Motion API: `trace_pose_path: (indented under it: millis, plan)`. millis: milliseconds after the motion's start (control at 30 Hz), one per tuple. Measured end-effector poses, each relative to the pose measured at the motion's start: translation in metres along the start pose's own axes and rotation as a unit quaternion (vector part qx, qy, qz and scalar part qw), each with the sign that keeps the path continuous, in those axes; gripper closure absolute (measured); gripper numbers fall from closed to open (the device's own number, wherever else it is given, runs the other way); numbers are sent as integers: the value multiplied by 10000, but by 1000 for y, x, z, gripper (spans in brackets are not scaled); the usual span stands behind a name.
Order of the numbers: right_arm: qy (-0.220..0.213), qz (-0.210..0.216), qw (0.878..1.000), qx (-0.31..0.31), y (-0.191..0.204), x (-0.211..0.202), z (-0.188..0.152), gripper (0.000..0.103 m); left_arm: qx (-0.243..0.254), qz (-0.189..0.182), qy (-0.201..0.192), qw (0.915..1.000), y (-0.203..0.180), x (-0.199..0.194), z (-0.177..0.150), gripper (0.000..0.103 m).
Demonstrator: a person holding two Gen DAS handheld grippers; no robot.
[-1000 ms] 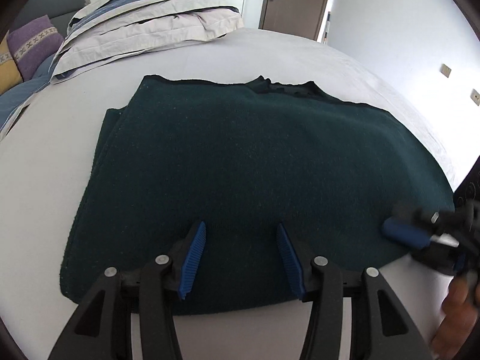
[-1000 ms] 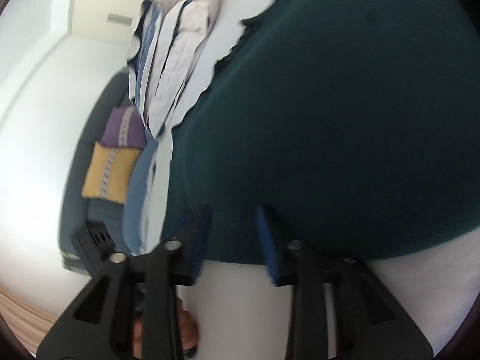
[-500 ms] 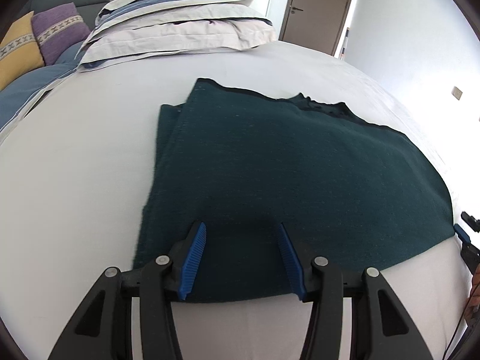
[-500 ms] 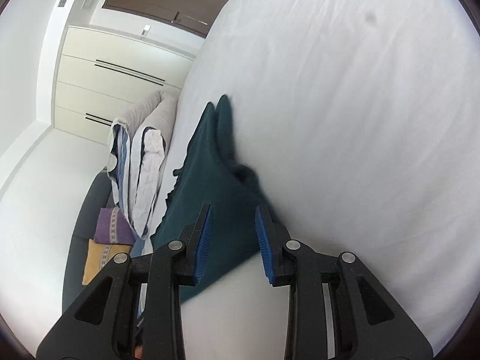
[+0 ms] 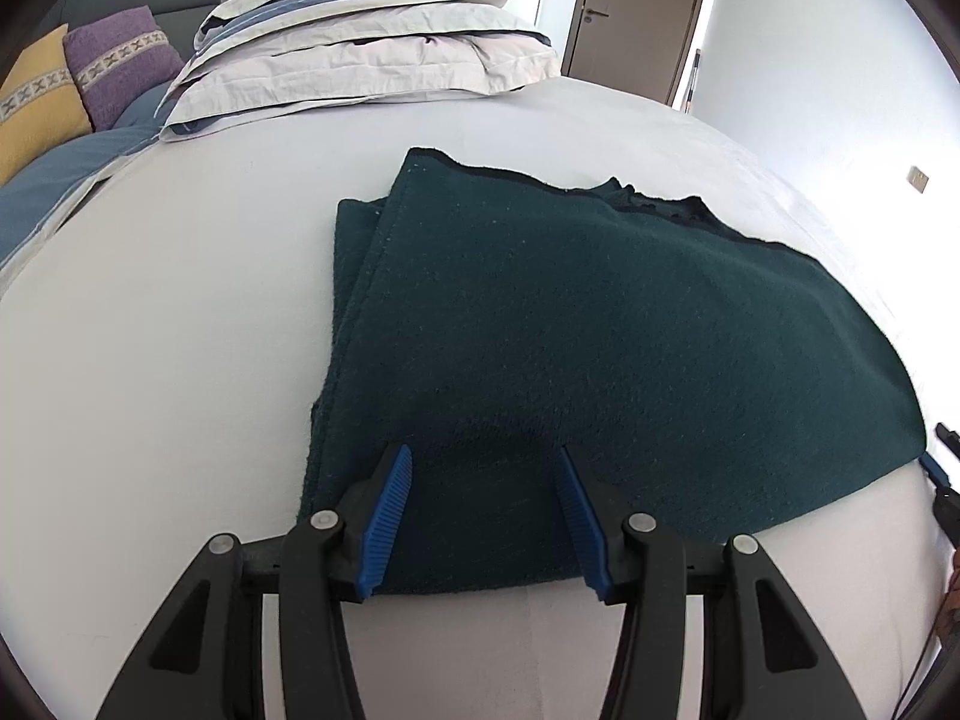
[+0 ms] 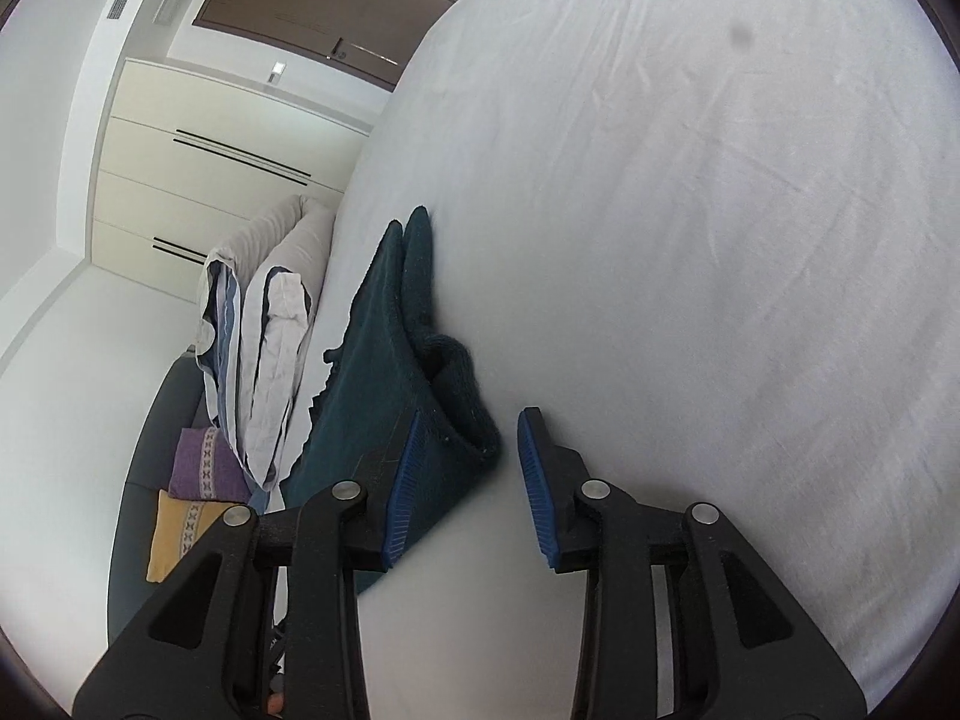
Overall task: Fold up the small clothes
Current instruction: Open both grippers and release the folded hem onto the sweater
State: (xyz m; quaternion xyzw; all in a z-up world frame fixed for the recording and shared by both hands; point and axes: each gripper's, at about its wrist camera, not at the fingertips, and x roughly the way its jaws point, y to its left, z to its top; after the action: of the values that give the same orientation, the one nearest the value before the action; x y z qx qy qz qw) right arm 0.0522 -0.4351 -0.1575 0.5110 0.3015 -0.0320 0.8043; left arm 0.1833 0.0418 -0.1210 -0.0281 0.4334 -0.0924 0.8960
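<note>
**Dark green garment folded flat on the bed, both grippers off the cloth**

Nearest in the left wrist view: left gripper [image 5: 483, 510] at 6 o'clock, blue pads spread, near hem of the dark green garment [image 5: 600, 330] showing in the gap with neither pad pressing on it. Likely parked there to steady or re-take the near edge, though no pinch at present. Pointing well downward at the cloth, so probably hovering just above the hem; actual contact not clear.

In the right wrist view: right gripper [image 6: 468, 474] at 6 o'clock, jaws opening, view rolled so the bed [image 6: 690, 240] stands on edge. Corner of the garment [image 6: 390, 348] just at the left pad, edges stacked double there, a small rolled bulge at the fold. Nothing pinched between the pads; cloth beside rather than inside, apparently just released. A tip of this gripper barely visible at 3 o'clock in the left view, beside the garment's right corner.

Middle distance: garment lying in the centre of the bed, doubled over, layered edge along the left side toward 10 o'clock, ragged neckline edge at 1 o'clock. Flat enough for another fold across, judging by the width left.

Farther off: stacked duvet and pillows [image 5: 372, 48] at 11 o'clock, clear of the working area; cushions [image 5: 78, 84] at 9 o'clock; door [image 5: 636, 12] at 1 o'clock.
</note>
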Motion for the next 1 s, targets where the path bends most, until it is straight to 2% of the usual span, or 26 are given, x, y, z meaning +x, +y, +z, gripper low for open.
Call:
trace_pose_path:
  millis: [167,200,500,767,900,1000]
  plan:
    - [-103,-67,9999,-120,6,-26,-15,50,65,74,27,9999,-2,2,0,49]
    - [-95,-79,9998,-155,6,-32,-16,49,69,80,30,9999,-2,2,-1,49]
    - [-26,-32,10000,-62,3,-52,-26,49,103,130,31,9999,-3,3,-1,48]
    - [151,14,9998,124,5,-46,-38,49,116,152,34,9998,-3,2,-1,48]
    - [196,113,9990,374,6,-41,-36,49,-78,76,9,9999,-7,-8,1,48]
    - [228,46,9987,456,8,-35,-34,49,-86,-78,-181,9998,-21,-24,8,48]
